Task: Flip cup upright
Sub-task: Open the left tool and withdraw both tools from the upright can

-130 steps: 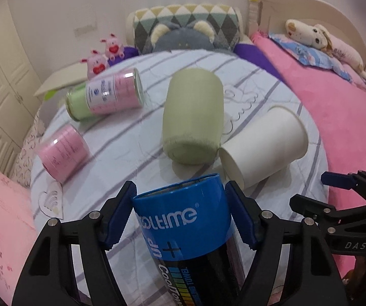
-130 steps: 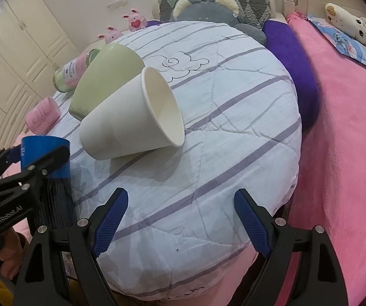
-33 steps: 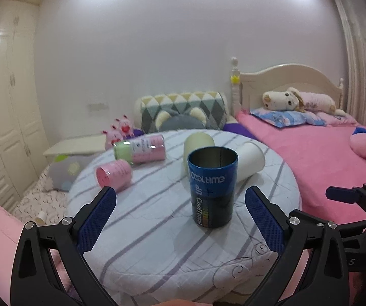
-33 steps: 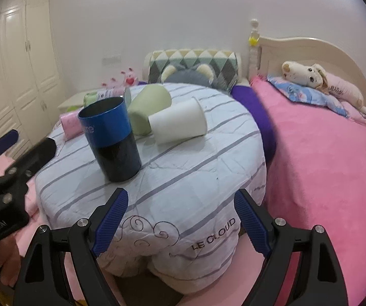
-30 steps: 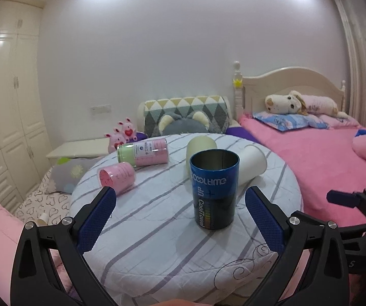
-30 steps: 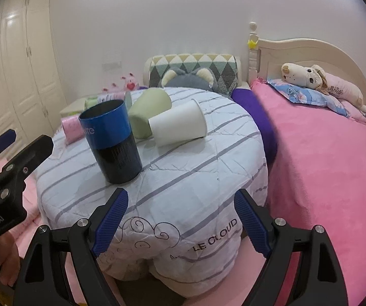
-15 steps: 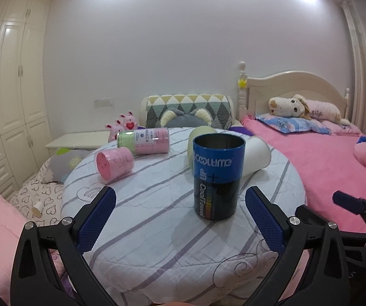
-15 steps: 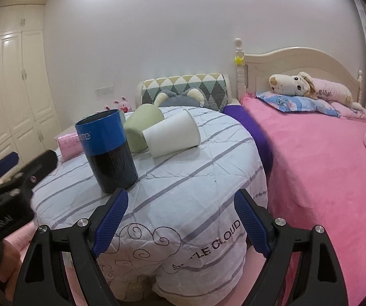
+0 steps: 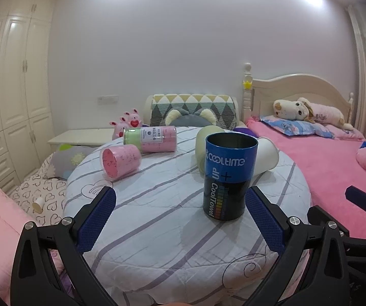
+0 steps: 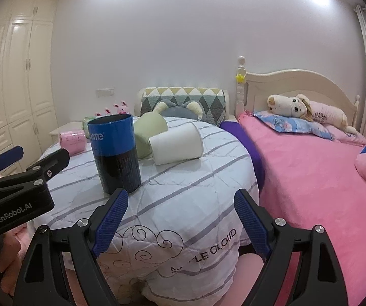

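Seeing the blue cup (image 9: 229,176) upright on the round table (image 9: 157,229), mouth up, long axis vertical, toward the near-right part of the top. Bare cloth lies on its near and left sides; the green cup (image 9: 203,142) and white cup (image 9: 267,156) lie on their sides just behind it. My left gripper (image 9: 180,216) and right gripper (image 10: 180,216) both have jaws apart, holding nothing. The pink bed (image 10: 323,178) borders the table's right edge.
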{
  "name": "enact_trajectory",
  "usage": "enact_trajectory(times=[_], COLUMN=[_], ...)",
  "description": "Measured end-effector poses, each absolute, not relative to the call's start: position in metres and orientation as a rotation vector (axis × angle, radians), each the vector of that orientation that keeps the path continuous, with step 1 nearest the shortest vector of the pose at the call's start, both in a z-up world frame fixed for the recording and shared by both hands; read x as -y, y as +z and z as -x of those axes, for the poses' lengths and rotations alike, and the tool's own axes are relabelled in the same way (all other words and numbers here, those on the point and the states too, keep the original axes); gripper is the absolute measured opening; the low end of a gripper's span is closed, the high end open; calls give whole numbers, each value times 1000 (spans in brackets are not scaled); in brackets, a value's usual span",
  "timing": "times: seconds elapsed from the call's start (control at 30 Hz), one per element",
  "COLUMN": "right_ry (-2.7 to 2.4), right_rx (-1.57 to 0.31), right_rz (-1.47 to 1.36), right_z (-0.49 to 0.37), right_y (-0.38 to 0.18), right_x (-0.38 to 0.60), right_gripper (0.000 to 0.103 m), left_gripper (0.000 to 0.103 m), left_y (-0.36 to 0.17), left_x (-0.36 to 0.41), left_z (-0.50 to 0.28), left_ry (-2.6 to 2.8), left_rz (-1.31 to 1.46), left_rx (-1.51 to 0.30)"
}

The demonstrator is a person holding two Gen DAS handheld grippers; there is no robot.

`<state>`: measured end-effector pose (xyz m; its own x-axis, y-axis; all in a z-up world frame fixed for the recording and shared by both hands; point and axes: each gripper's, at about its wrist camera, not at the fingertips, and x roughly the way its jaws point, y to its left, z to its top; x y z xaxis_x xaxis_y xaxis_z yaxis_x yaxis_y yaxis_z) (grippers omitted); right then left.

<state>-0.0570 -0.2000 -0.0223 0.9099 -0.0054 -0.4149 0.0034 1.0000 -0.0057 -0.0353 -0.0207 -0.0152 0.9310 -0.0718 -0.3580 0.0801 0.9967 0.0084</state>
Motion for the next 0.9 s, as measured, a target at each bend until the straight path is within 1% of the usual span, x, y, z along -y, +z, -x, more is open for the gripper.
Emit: enact_trajectory(times=[0.33, 0.9], right_ry=[-18, -28], right_rx=[-417, -478], right_rz=[15, 23], right_z=[58, 52], right_y=[-19, -23], right_x=[201, 202], right_gripper=[87, 87], left_gripper=[103, 103], left_y=[-15, -14], left_x=[19, 25], left_z=[38, 40], left_ry=[-76, -103], left_rz=[-27, -56], left_rx=[-361, -364])
